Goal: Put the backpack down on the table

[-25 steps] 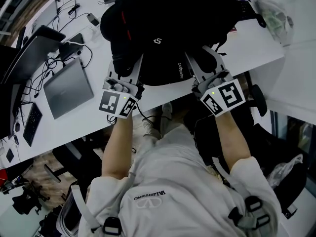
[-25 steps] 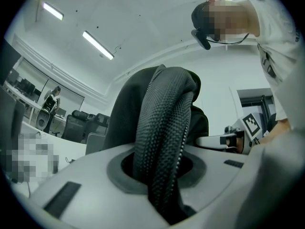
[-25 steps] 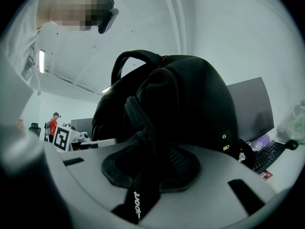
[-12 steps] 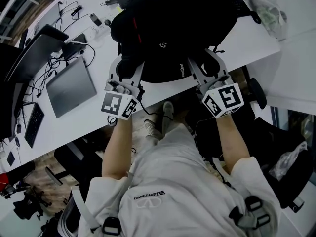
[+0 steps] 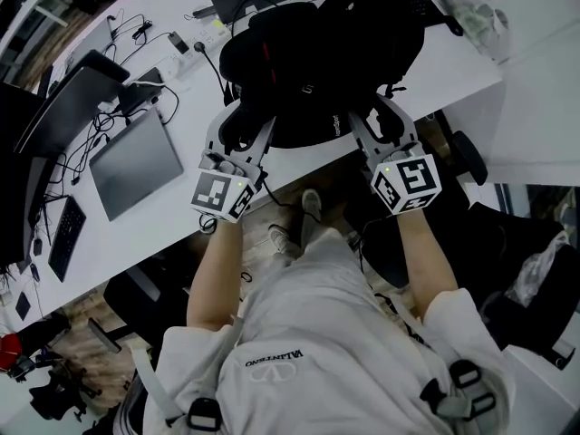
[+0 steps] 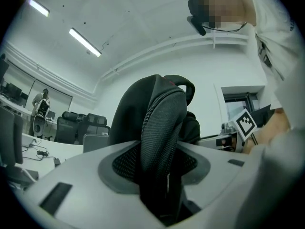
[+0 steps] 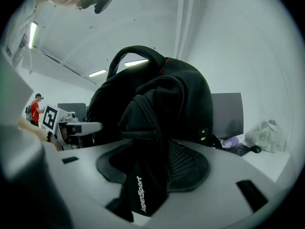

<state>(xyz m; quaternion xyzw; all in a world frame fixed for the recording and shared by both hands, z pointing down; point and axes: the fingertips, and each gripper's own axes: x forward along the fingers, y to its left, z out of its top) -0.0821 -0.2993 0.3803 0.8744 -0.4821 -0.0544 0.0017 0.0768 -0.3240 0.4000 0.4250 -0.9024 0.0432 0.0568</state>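
Note:
A black backpack (image 5: pixel 322 53) stands on the white table (image 5: pixel 136 243) near its front edge. My left gripper (image 5: pixel 238 123) is at the bag's lower left. Its jaws are opening, with a mesh shoulder strap (image 6: pixel 159 128) hanging loose between them and the pads no longer pressing on it. At the bag's lower right, my right gripper (image 5: pixel 376 116) is also opening its jaws. A second strap with white lettering (image 7: pixel 143 185) lies slack in that gap. In the right gripper view the backpack (image 7: pixel 157 94) rises upright just ahead.
A closed grey laptop (image 5: pixel 136 161) lies left of the bag, with an open laptop (image 5: pixel 63 98), cables (image 5: pixel 136 25) and a keyboard (image 5: pixel 59 229) beyond. A plastic bag (image 5: pixel 480 12) sits at the far right. A black office chair (image 5: pixel 480 243) stands under my right arm.
The backpack has gone from hanging over the table edge to resting farther in on the tabletop. Both grippers followed it, and their jaws have spread apart from the straps.

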